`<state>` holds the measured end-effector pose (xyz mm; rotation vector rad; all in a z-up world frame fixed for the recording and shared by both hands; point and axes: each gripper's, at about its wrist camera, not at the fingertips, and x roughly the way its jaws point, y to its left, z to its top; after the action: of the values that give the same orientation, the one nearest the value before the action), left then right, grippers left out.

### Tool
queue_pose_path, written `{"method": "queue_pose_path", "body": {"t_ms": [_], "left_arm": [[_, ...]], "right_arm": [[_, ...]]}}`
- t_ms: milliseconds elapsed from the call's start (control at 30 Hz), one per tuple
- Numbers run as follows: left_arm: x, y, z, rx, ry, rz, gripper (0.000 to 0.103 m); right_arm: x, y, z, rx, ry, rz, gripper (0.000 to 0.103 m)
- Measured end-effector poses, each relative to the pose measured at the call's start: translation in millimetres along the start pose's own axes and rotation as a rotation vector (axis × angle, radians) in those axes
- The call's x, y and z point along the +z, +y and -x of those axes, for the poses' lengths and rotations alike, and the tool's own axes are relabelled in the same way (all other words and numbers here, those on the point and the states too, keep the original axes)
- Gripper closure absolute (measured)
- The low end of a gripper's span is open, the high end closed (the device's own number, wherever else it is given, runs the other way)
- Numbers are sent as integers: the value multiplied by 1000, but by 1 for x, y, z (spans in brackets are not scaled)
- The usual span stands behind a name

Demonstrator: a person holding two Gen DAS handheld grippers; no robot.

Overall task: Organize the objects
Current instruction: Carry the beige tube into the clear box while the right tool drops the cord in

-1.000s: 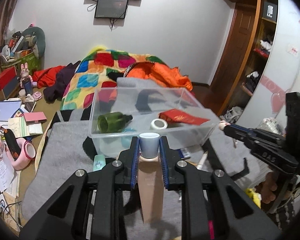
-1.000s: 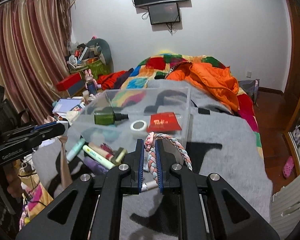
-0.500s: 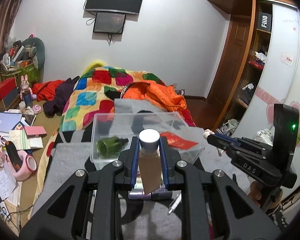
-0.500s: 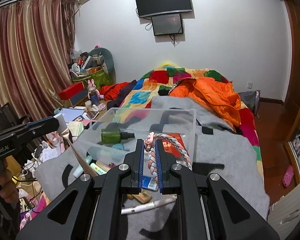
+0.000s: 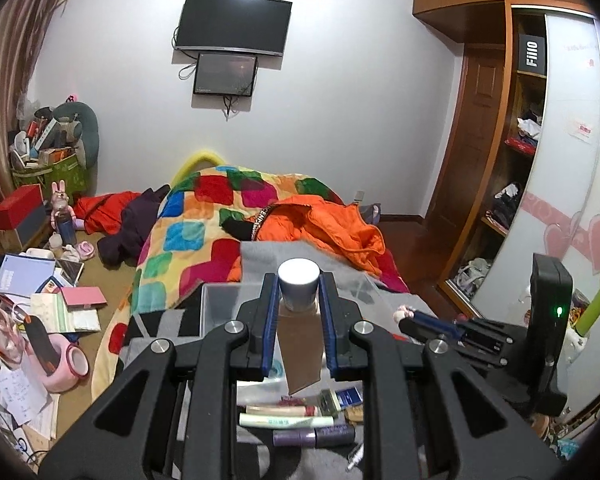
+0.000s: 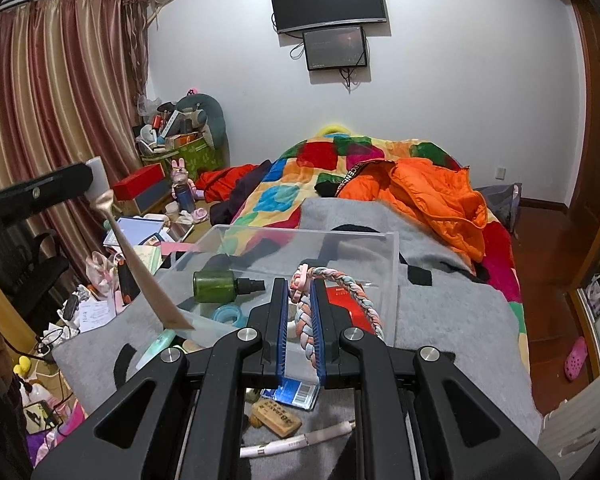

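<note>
My left gripper [image 5: 299, 316] is shut on a beige tube with a silver cap [image 5: 300, 344], held in the air above the clear plastic box [image 5: 220, 304]. The same tube shows in the right wrist view [image 6: 148, 276], hanging from the left gripper [image 6: 88, 184]. My right gripper [image 6: 300, 320] is shut on a braided pastel headband [image 6: 356, 292], just in front of the clear box [image 6: 392, 248]. The box holds a green bottle [image 6: 216, 286], a blue tape ring [image 6: 228, 314] and a red packet [image 6: 348, 304].
Several tubes [image 5: 296, 422] and small boxes [image 6: 296, 394] lie on the grey blanket [image 6: 452, 320] before the box. A wooden stamp [image 6: 276, 418] and a white pen [image 6: 296, 442] lie nearby. Orange jacket [image 6: 432, 196] behind. Cluttered floor [image 5: 32, 320] at left.
Both grippers have risen and pulled back from the box with their loads. The tube has lifted off the blanket and now hangs in the air.
</note>
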<state>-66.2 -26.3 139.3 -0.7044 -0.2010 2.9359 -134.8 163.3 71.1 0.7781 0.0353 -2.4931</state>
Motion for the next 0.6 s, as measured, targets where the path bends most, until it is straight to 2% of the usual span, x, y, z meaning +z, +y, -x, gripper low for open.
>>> {"method": "queue_pose_path", "body": {"t_ms": [167, 267, 533, 600], "left_arm": [[7, 2, -20, 52, -8, -13, 84], [4, 5, -42, 77, 16, -13, 84], [-13, 17, -95, 22, 136, 55, 84], [-17, 20, -106, -11, 173, 75, 84]], "right_arm": [[4, 1, -15, 1, 15, 4, 93], [4, 2, -26, 1, 35, 8, 93], [-2, -4, -61, 2, 110, -8, 93], [-3, -5, -69, -2, 127, -9, 93]]}}
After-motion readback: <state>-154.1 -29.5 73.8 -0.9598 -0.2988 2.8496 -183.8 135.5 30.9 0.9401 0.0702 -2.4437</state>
